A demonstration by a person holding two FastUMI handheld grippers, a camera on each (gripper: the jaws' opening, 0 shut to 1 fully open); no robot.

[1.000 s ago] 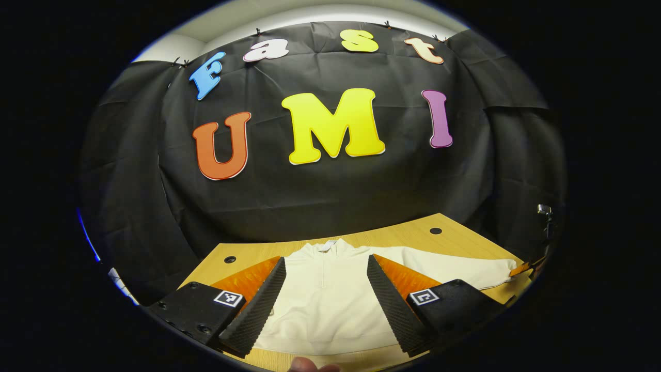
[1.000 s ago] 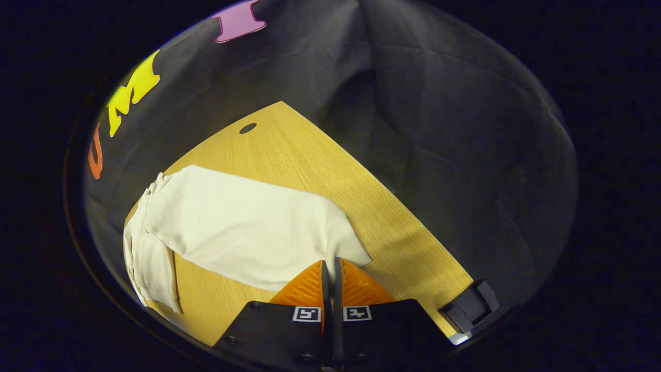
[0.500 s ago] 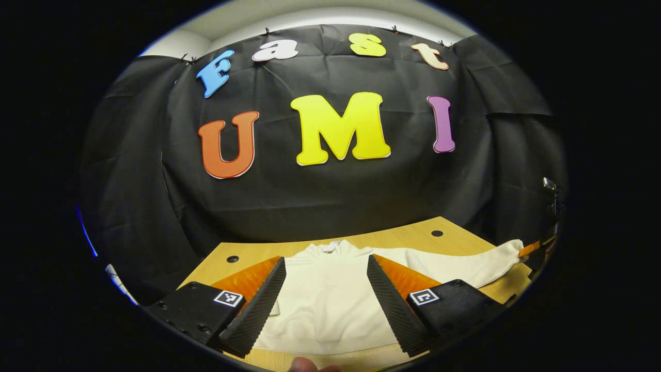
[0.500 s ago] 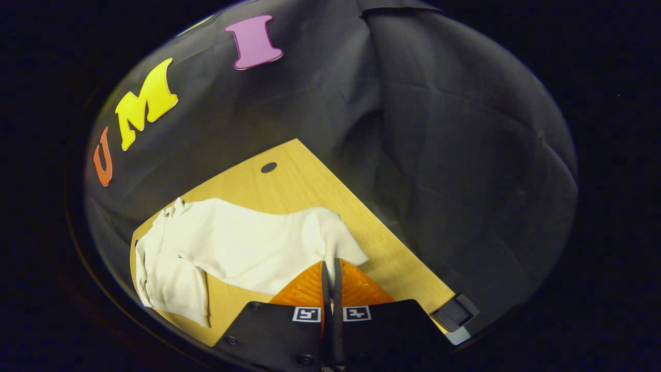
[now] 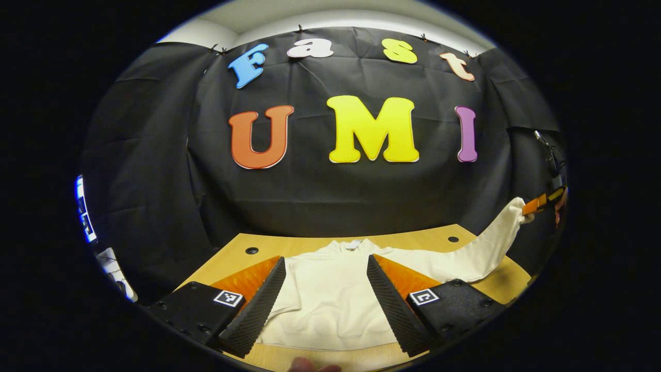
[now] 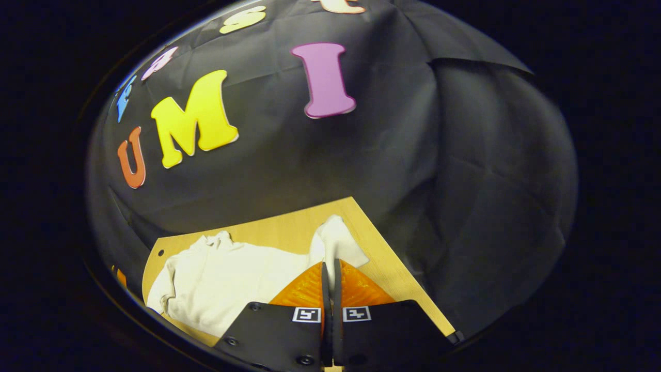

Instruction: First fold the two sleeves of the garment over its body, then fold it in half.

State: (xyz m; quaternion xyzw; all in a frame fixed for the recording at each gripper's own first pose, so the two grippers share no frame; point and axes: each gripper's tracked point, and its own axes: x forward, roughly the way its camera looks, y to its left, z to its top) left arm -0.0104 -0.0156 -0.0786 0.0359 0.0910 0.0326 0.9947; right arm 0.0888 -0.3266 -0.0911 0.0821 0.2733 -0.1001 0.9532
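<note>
The right tool point(image 6: 330, 271) is pinching the cuff point(image 6: 335, 240) of the sleeve point(image 5: 480, 253), holding it up off the bench point(image 5: 434, 238), with the garment point(image 6: 222, 274) lying to its left, while the left tool point(image 5: 326, 289) is hovering apart over the body.

light: dim booth, bright strip of pale wall above the black cloth | bench point(image 5: 330, 242): evenly lit, soft shadows, no glare | focus: left gripper view sharp; right gripper view slightly smeared | edges: strong fisheye bending, darkening outward from bench
</note>
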